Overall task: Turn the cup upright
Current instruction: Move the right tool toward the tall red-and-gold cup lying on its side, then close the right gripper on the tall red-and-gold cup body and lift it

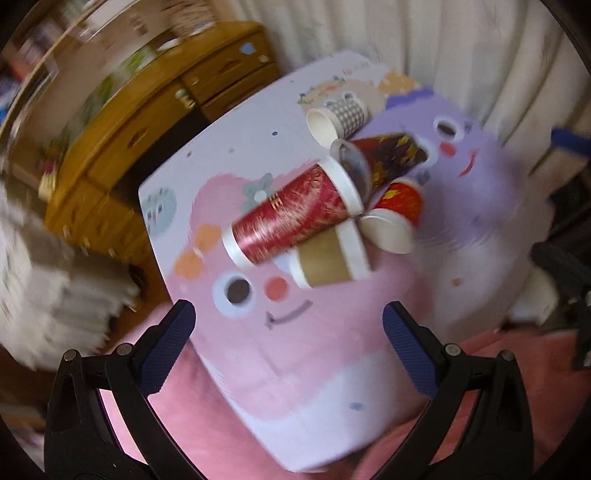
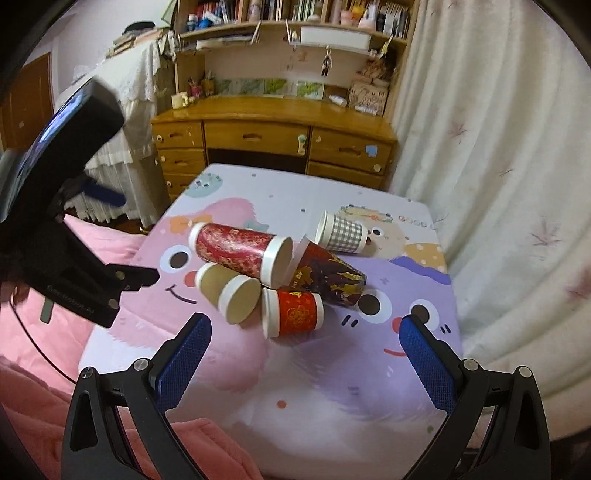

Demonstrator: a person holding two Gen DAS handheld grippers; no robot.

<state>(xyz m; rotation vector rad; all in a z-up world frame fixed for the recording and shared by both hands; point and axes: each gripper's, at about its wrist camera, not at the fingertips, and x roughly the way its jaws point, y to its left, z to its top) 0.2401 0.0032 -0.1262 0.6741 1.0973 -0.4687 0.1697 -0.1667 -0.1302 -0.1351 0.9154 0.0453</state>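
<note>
The right claw (image 2: 304,345) hangs spread wide with nothing between its blue pads (image 2: 183,360), poised over the near part of the counter (image 2: 258,417), a low surface printed with pink and purple cartoon faces. Just beyond its fingertips lies a cluster of five paper cups, all on their sides. Nearest is the short red cup with gold print (image 2: 293,312), its open mouth turned left. Left of it lies the plain brown cup (image 2: 229,291), mouth facing the near side. Behind these, the long red patterned cup (image 2: 240,251) rests partly on the brown one, mouth to the right, touching the dark red and gold cup (image 2: 328,277), which points toward the far right. Farthest back, a little apart, lies the grey checked cup (image 2: 341,233).

The left claw (image 1: 288,328) is likewise released and empty, held above the near edge of the counter (image 1: 295,387); its view is blurred. From there the long red cup (image 1: 295,216) lies across the brown cup (image 1: 328,258), with the short red cup (image 1: 395,218), the dark cup (image 1: 384,157) and the checked cup (image 1: 338,120) beyond. In the right view the left tool's black body (image 2: 66,236) shows at the left, over a pink quilt (image 2: 48,387).

A wooden desk with drawers (image 2: 273,142) stands past the counter, a bookshelf (image 2: 295,22) above it, and a pale curtain (image 2: 498,166) hangs on the right.
</note>
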